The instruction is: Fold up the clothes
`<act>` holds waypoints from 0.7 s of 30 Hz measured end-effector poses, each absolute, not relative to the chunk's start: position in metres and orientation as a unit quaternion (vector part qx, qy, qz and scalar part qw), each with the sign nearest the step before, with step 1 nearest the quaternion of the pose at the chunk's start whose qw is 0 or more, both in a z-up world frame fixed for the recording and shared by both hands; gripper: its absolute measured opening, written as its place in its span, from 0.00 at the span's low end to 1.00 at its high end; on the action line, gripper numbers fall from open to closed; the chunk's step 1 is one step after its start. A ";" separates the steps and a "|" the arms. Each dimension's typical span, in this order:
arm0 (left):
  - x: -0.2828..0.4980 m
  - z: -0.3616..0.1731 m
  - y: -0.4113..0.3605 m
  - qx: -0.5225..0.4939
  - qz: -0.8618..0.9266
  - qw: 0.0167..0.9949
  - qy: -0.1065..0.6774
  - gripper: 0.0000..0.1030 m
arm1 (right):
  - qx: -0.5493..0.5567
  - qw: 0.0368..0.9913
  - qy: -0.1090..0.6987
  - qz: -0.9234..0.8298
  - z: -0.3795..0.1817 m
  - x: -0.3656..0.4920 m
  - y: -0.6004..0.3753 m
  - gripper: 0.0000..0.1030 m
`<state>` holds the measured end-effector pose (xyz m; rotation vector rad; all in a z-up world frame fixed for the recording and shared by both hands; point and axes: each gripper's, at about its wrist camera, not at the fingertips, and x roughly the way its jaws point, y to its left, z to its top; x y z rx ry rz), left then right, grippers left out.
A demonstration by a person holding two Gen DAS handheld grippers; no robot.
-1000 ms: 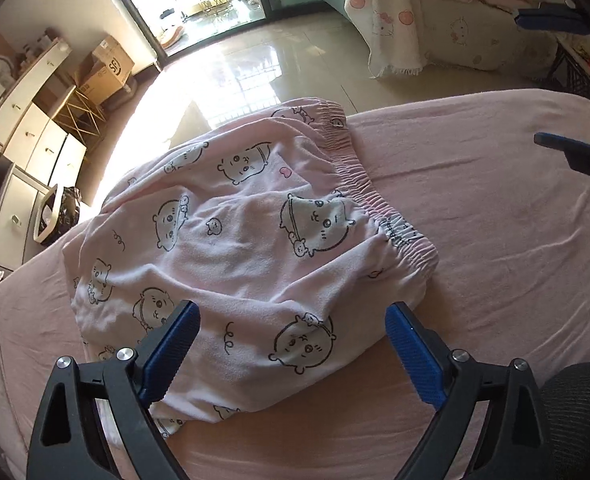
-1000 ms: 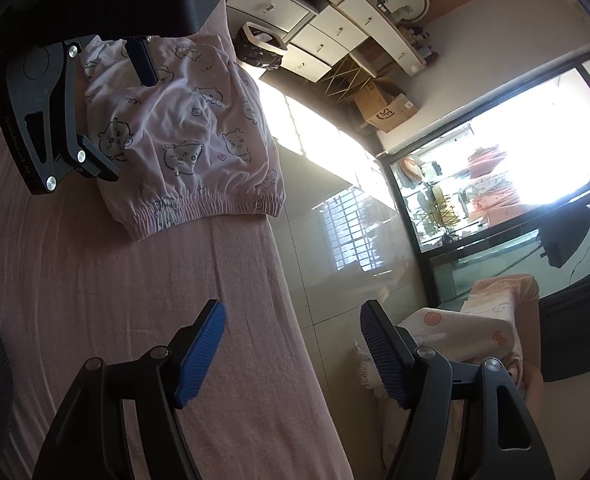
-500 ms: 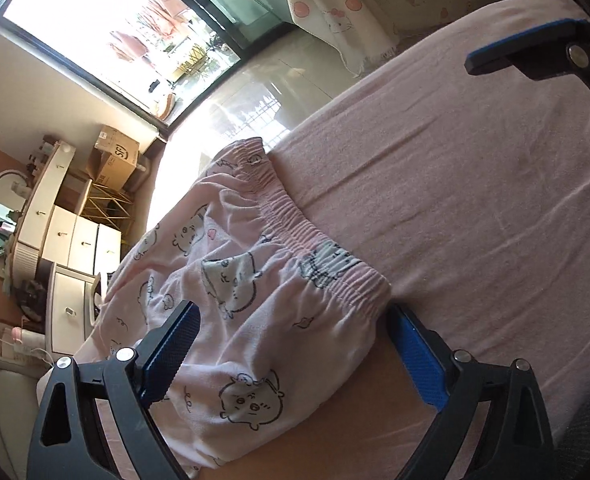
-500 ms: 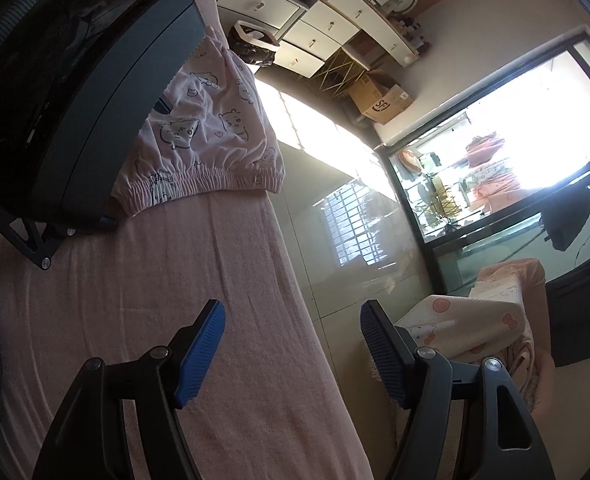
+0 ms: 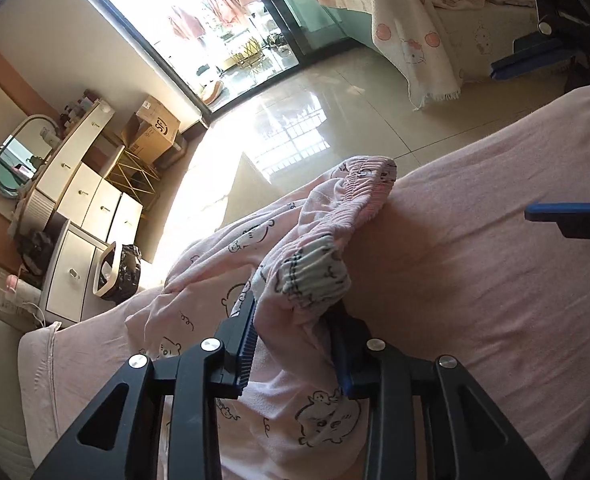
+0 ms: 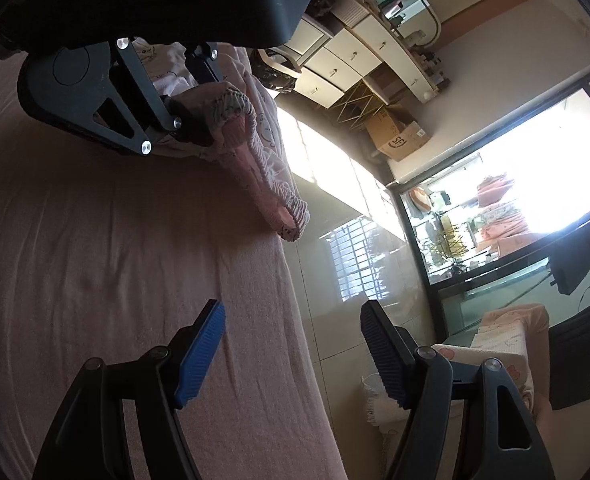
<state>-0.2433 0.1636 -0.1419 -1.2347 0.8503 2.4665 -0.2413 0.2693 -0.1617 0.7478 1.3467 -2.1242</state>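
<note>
Since a moment ago, the left gripper (image 5: 293, 344) has been brought onto the pink shorts (image 5: 295, 240), and its jaws have just been closing. Seen from the left wrist, the stretchy waistband corner is pinched between the blue pads and bunched up above them. The rest of the shorts is spread on the pink bed sheet (image 5: 475, 280), near the edge by the shiny floor (image 5: 335, 92).

Seen from the right wrist, the right gripper (image 6: 293, 344) is held wide apart with nothing in it, over the sheet's edge. The left gripper is seen clamped on the lifted waistband.
</note>
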 end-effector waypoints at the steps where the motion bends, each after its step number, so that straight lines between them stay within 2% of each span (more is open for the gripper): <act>1: -0.246 -0.140 0.159 -0.430 0.849 0.132 0.277 0.29 | 0.267 0.257 0.502 -0.781 -0.165 -0.243 0.265 0.68; 11: -0.258 -0.125 0.119 -0.438 0.864 0.175 0.175 0.29 | 0.210 0.255 0.546 -0.770 -0.197 -0.270 0.230 0.68; 16: -0.262 -0.128 0.109 -0.447 0.863 0.180 0.153 0.29 | 0.195 0.255 0.550 -0.771 -0.207 -0.282 0.216 0.68; 21: -0.266 -0.128 0.109 -0.451 0.860 0.183 0.153 0.29 | 0.136 0.235 0.602 -0.751 -0.222 -0.285 0.201 0.67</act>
